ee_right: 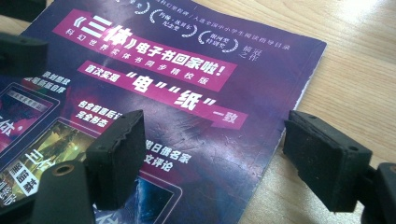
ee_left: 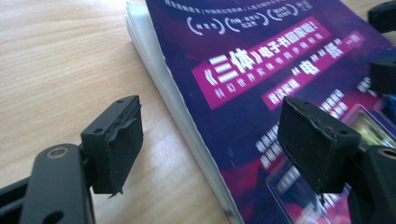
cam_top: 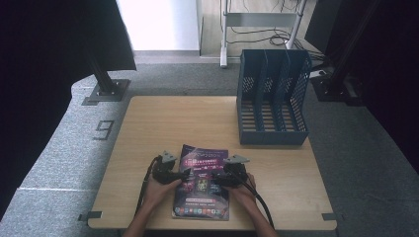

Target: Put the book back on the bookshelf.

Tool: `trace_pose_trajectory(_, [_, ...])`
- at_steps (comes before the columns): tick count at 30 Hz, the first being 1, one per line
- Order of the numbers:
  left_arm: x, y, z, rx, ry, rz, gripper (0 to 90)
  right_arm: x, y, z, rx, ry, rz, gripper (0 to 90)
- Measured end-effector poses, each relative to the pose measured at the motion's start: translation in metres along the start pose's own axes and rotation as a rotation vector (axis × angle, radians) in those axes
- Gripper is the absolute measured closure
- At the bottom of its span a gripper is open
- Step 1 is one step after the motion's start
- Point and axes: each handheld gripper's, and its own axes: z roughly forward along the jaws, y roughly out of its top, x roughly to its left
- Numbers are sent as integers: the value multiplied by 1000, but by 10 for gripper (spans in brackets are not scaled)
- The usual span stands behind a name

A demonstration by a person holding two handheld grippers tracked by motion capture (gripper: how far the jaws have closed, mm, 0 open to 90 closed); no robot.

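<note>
The left gripper (ee_left: 210, 140) has its jaws wide apart, one over the bare wood and one over the cover — they straddle the left edge of the thin purple paperback book (ee_left: 261, 74). The right gripper (ee_right: 212, 156) is equally wide across the right edge. The book lies flat at 6 o'clock on the light wooden table (cam_top: 163, 123); the blue perforated plastic file rack (cam_top: 272, 98) stands at 1 o'clock.

The near middle of the table (cam_top: 148, 128) is taken by the flat magazine (cam_top: 202, 185), with a gripper at either long edge. The blue file rack (cam_top: 273, 98) blocks the far right corner. Bare wood lies open on the far left and to the near right
</note>
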Motion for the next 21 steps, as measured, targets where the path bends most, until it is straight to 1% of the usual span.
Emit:
trace_pose_trajectory(7, [2, 2, 7, 7, -19, -14, 227, 0, 0, 0, -3, 0, 1, 206])
trace_pose_trajectory(8, [1, 2, 10, 10, -32, -19, 227, 0, 0, 0, -3, -1, 0, 206])
trace_pose_trajectory(11, [-2, 2, 13, 7, -28, -10, 227, 0, -1, 0, -6, -3, -2, 206])
trace_pose_trajectory(14, [-3, 3, 16, 4, -36, -22, 225, 0, -1, 0, -10, -2, -2, 207])
trace_pose_trajectory(16, [-5, 4, 18, 5, -25, -28, 213, 0, -2, 0, -14, -3, -2, 208])
trace_pose_trajectory(21, [-7, 6, 21, 0, -15, -36, 183, 0, -2, 0, -16, -3, -4, 209])
